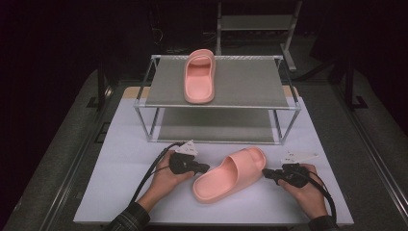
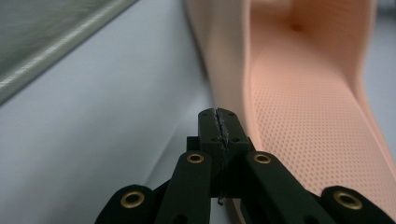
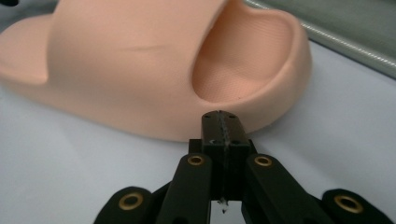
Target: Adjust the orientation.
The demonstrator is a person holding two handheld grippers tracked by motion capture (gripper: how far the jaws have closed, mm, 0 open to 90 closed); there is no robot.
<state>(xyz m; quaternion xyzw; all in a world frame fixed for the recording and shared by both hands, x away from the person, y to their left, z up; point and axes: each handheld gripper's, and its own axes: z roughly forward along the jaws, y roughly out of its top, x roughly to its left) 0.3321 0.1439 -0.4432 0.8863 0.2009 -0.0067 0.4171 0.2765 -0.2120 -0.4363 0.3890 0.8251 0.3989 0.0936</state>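
Slippers came as a pair in the high view: one pink slipper (image 1: 230,174) lay on the white worktop (image 1: 120,159) between the left claw (image 1: 205,168) and right claw (image 1: 266,173), the other slipper (image 1: 199,77) sat on the shelf rack (image 1: 250,82). Left gripper view showed its jaws pressed together beside the slipper's side wall. Right gripper view showed its jaws likewise pressed together, empty, just before the toe end.

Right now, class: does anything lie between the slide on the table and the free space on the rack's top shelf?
Nothing visible does. The slide on the table lies just before the rack, and its top shelf is bare beside the other slide.
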